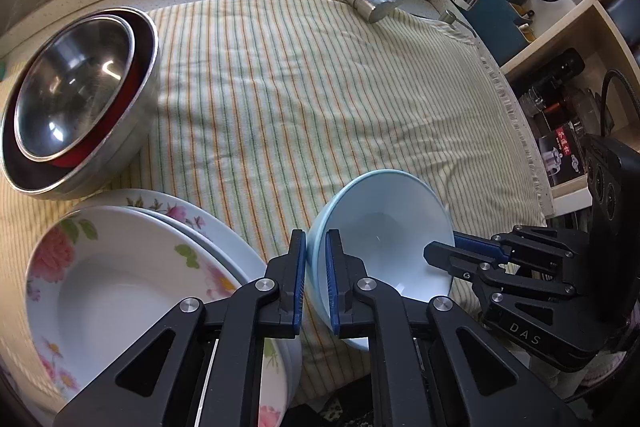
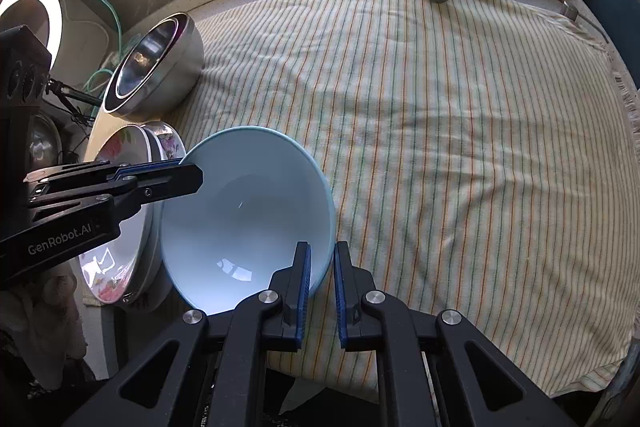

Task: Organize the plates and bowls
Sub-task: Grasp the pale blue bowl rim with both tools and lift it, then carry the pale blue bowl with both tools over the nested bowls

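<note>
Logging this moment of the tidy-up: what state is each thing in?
light blue bowl: tilted, held by its rim at two sides
left gripper: shut on bowl rim
right gripper: shut on bowl rim
steel bowls: nested, tilted
floral plates: stacked

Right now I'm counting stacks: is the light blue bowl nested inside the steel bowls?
No, the light blue bowl sits apart from the steel bowls, held by both grippers.

The left tool (image 1: 316, 247) pinches the near-left rim of a pale blue ceramic bowl (image 1: 384, 227); the right tool (image 1: 434, 251) grips its right rim, above a striped cloth (image 1: 320, 87).
</note>
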Available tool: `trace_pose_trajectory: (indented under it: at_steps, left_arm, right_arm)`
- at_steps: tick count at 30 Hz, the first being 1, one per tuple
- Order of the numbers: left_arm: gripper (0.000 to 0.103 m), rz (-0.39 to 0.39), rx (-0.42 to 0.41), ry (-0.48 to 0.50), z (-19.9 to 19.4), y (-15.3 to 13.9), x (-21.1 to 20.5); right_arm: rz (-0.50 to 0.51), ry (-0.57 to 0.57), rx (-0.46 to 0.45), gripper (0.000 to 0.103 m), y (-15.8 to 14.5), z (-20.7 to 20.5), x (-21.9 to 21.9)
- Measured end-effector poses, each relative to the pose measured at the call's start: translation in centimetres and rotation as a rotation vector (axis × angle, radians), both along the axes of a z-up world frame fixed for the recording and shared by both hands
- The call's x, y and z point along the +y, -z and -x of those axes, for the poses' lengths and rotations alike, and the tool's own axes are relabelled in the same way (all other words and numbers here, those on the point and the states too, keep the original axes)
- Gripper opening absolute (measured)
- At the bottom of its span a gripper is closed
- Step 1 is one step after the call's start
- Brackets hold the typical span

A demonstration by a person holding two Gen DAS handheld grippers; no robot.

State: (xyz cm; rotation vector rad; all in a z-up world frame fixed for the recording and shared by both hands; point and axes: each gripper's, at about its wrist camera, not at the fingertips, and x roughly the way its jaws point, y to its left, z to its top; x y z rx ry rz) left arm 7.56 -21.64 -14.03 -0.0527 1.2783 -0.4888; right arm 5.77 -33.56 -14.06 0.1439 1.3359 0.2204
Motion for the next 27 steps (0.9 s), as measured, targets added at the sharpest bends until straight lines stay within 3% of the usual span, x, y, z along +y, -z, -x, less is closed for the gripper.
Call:
trace_pose_trajectory:
  at_steps: [9,27]
  left_arm:
    - [0.008,0.021,-0.023,-0.036,-0.1,-0.9,0.7]
    - [0.008,0.078,-0.135,-0.204,-1.7,-5.3,6.1]
  right_arm:
    - [-0.011,0.013,-0.004,0.008,-0.9,-0.6,0.0]
    - [-0.035,-0.112,-0.098,0.007,-6.2,-5.2,4.4]
